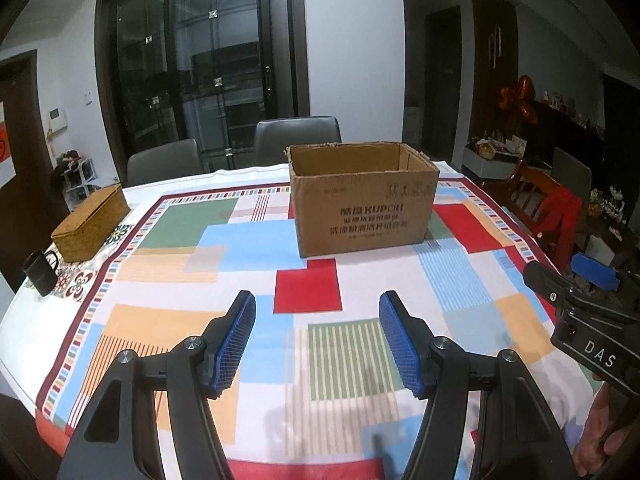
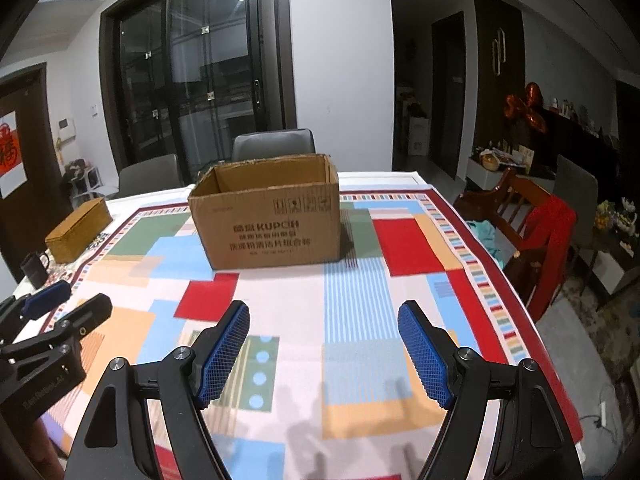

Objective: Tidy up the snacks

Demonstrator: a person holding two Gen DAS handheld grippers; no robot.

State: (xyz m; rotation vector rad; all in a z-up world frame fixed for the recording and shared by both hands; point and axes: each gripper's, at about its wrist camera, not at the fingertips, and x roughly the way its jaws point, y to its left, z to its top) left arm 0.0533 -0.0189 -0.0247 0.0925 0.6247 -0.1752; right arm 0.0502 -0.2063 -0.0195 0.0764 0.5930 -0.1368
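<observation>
An open brown cardboard box [image 1: 362, 204] with printed text stands on the patterned tablecloth [image 1: 248, 248] toward the far side of the table; it also shows in the right wrist view [image 2: 266, 224]. Its inside is hidden from both views. No snacks are in view. My left gripper [image 1: 318, 344] is open and empty, above the cloth in front of the box. My right gripper [image 2: 324, 356] is open and empty, to the right of the left one and also short of the box. Each gripper shows in the other's view, the right one [image 1: 576, 292] and the left one [image 2: 60, 312].
A woven lidded box [image 1: 92, 222] and a black mug [image 1: 40, 272] sit at the table's far left. Grey chairs [image 1: 298, 134] stand behind the table. A wooden chair with a red garment [image 2: 548, 232] stands at the right edge.
</observation>
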